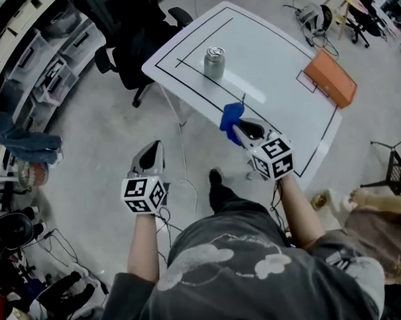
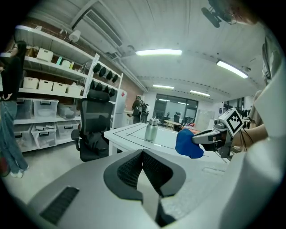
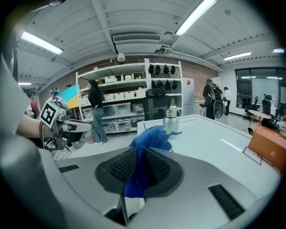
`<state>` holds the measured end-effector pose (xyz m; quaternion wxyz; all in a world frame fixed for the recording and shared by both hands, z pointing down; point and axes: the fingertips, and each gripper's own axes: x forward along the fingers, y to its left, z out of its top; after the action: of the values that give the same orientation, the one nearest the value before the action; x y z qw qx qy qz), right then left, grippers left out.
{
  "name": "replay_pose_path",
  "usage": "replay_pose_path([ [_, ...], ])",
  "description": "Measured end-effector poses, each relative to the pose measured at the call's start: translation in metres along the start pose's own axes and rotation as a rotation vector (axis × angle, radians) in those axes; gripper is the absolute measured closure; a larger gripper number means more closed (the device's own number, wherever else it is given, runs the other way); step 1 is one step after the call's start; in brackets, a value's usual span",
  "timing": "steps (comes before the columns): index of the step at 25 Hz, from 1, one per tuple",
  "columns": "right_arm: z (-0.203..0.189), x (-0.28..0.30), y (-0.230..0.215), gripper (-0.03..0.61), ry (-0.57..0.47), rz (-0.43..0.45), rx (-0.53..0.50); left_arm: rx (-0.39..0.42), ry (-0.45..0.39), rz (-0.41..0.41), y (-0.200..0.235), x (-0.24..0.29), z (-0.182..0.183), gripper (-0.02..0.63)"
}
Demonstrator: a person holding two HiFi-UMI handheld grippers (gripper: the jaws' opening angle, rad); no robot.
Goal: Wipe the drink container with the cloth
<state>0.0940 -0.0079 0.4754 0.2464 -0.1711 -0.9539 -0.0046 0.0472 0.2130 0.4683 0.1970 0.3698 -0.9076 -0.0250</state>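
Right gripper: clenched on blue cloth; pads pinching the fabric at its middle, one bunch sticking out past the tips, a tail hanging down behind them. Held above the near edge of the table, tips aimed toward the drink container.

Left gripper: jaws pressed together, nothing between them. Held off the table, over bare floor, to the left of the right gripper and well apart from it. Marker cube on each gripper, nearest the wrist.

Blue cloth: off the table surface, touching only the right gripper's pads; not in contact with the container.

Drink container: small metal bottle with a cap, upright on the white table, inside the black outlined rectangle, toward the side nearest the office chair. Well apart from both grippers and untouched.

Table: white top, tilted diagonally in the head view, black border lines and a small marked square near the orange box, which lies at the far right end, well apart from the container.

Office chair: black, just beside the table's left edge.

Shelving: white racks with storage bins, beyond the chair.

Person: dark top, standing in front of the shelving, seen in the right gripper view.

Cable: thin, white, trailing on the floor below the table's near corner.
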Motion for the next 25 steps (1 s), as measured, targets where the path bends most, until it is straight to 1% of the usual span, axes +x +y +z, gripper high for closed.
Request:
replay_pose_path([
  [4,0.012,0.021,-0.052,0.528,-0.022,-0.011,0.048,0.022,-0.011,-0.004,-0.001,0.053,0.025,0.611],
  [7,0.016,0.031,-0.079,0.528,-0.032,-0.013,0.079,0.043,-0.032,-0.036,-0.008,0.081,0.041,0.611],
  [9,0.021,0.036,-0.089,0.528,-0.039,-0.022,0.097,0.053,-0.042,-0.067,-0.012,0.093,0.052,0.611],
  [14,0.032,0.043,-0.102,0.528,-0.056,-0.049,0.129,0.093,-0.018,-0.096,-0.009,0.118,0.068,0.611],
  [16,0.036,0.045,-0.108,0.528,-0.062,-0.07,0.143,0.101,-0.014,-0.12,-0.007,0.131,0.076,0.611],
  [20,0.044,0.052,-0.119,0.528,-0.079,-0.113,0.181,0.145,-0.001,-0.2,-0.008,0.163,0.086,0.611],
  [22,0.047,0.056,-0.126,0.528,-0.088,-0.147,0.202,0.157,0.005,-0.267,-0.012,0.183,0.089,0.609],
  [25,0.051,0.062,-0.136,0.528,-0.086,-0.222,0.237,0.155,0.018,-0.379,-0.018,0.212,0.095,0.609],
])
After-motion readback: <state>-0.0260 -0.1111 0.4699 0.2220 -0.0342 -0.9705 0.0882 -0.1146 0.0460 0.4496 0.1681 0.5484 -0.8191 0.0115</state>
